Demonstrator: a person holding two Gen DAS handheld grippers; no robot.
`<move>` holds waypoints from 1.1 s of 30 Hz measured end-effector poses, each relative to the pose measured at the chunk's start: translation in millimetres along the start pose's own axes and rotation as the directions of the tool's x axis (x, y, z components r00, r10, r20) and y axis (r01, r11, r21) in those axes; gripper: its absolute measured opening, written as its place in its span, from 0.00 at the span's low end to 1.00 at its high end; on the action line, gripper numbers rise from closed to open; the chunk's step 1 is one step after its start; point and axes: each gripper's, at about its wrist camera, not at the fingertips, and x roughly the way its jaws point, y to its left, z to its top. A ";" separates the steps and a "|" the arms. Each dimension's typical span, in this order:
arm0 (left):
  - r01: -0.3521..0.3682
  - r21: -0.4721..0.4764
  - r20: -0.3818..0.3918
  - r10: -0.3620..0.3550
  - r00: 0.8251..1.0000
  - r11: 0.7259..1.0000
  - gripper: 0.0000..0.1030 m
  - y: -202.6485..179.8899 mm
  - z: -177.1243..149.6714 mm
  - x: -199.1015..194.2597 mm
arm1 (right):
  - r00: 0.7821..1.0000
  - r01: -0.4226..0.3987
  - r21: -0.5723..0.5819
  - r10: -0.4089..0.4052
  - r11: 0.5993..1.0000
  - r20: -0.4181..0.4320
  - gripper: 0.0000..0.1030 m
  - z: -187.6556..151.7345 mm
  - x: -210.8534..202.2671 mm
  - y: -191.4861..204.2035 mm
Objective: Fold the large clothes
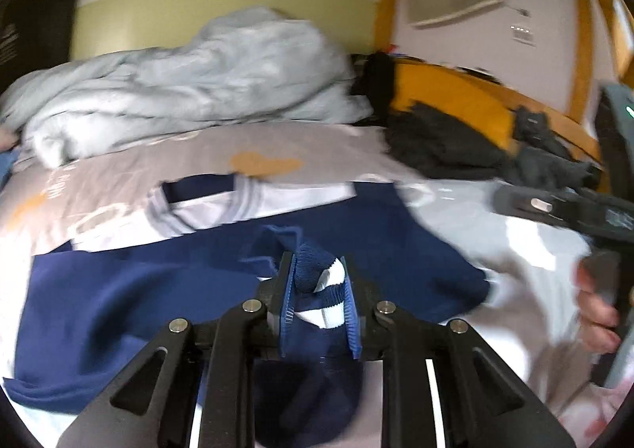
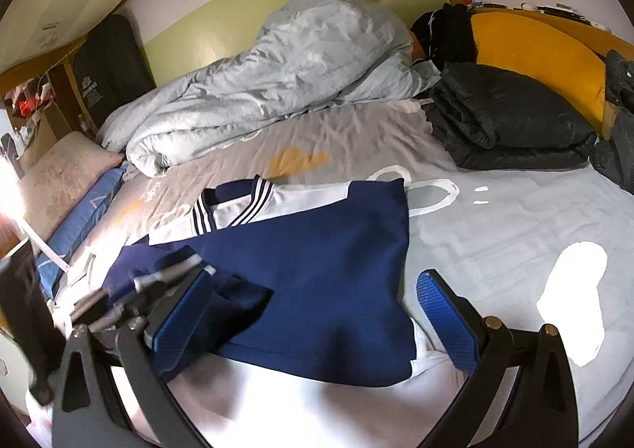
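A bedroom with a green-and-white wall and orange wooden trim holds a wide bed (image 2: 495, 218) covered by a grey printed sheet. A crumpled pale blue quilt (image 2: 277, 71) is heaped along the bed's far edge by the wall, and a folded dark puffy jacket (image 2: 507, 123) lies at the far right corner against the rounded orange headboard (image 2: 535, 51).

The navy and white jacket (image 2: 309, 249) lies flat in the middle of the bed toward the near edge. Its long axis runs from the near edge toward the far edge, with the striped ribbed collar (image 2: 233, 206) at the far end, pointing at the quilt. The body is smooth navy knit with a white yoke band below the collar; white fabric shows under its near hem.

The left claw (image 1: 317, 289) is pinching a ribbed navy cuff with white stripes (image 1: 321, 285) between its blue textured pads, the sleeve bunched and hanging below it over the jacket's left part. The right claw (image 2: 317, 313) stands spread wide above the jacket's near hem, with nothing between its blue dimpled pads (image 2: 447, 313); its left finger lies close beside the blurred left claw. A hand (image 1: 594, 309) grips the right claw's handle at the right edge of the left wrist view.
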 end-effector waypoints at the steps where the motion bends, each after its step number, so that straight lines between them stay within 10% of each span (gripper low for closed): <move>1: 0.033 0.012 -0.011 -0.033 0.999 0.999 0.20 -11.4 -2.3 0.8 | 1.000 -0.001 0.004 0.001 1.000 0.006 1.00 0.8 -2.8 -1.6; 15: 0.206 -0.039 -0.155 -0.210 0.965 0.978 0.40 -56.7 -59.1 3.1 | 0.983 -0.083 0.039 0.089 0.996 -0.164 0.92 -18.7 17.7 -7.1; 28: 0.006 -0.069 -0.108 -0.014 0.994 0.998 0.55 2.0 -63.4 -36.1 | 0.956 -0.114 -0.086 0.085 0.990 -0.282 0.75 -52.8 42.8 23.0; 30: -0.028 -0.079 -0.097 0.021 0.995 0.996 0.56 14.6 -62.1 -38.0 | 0.954 -0.097 -0.096 0.065 0.991 -0.291 0.61 -57.0 49.7 24.3; 33: -0.090 -0.092 -0.086 0.082 0.993 0.992 0.56 30.4 -57.8 -40.3 | 0.963 -0.074 -0.135 0.035 0.988 -0.267 0.05 -60.7 52.6 28.5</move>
